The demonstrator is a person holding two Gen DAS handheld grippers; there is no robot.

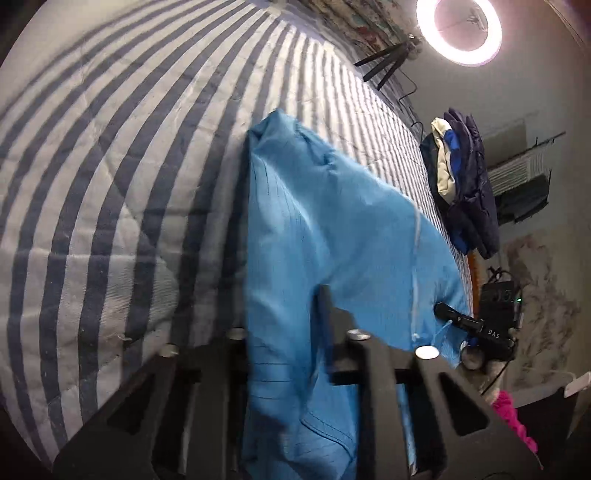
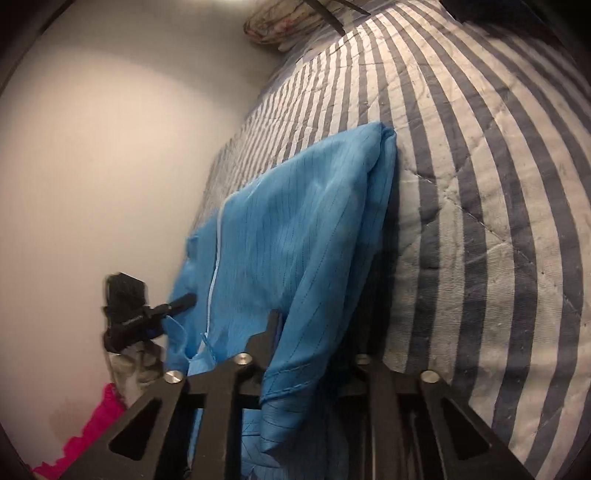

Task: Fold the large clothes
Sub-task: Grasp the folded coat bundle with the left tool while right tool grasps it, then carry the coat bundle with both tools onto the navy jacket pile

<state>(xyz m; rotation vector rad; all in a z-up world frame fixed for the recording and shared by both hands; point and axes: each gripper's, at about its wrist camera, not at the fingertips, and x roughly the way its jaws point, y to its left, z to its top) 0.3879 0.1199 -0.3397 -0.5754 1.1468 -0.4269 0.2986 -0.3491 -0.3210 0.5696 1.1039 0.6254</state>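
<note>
On the bed: blue garment [image 1: 332,221] lies lengthwise, away from both grippers.
Left gripper [image 1: 291,332]: jaws pinched on its near edge.
Right gripper [image 2: 314,350]: same, apparently.

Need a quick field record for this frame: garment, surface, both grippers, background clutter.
garment: light blue pinstriped garment, with a pale zipper line, lifted at its near edge, far end lying on the bed
surface: blue-and-white striped quilt
left gripper: shut on the garment's edge, cloth draped over its fingers
right gripper: shut on the garment's edge, cloth hanging down between its jaws
background: ring light on a tripod, dark puffer jackets piled at the quilt's edge, white wall
fold state: not yet folded flat
</note>
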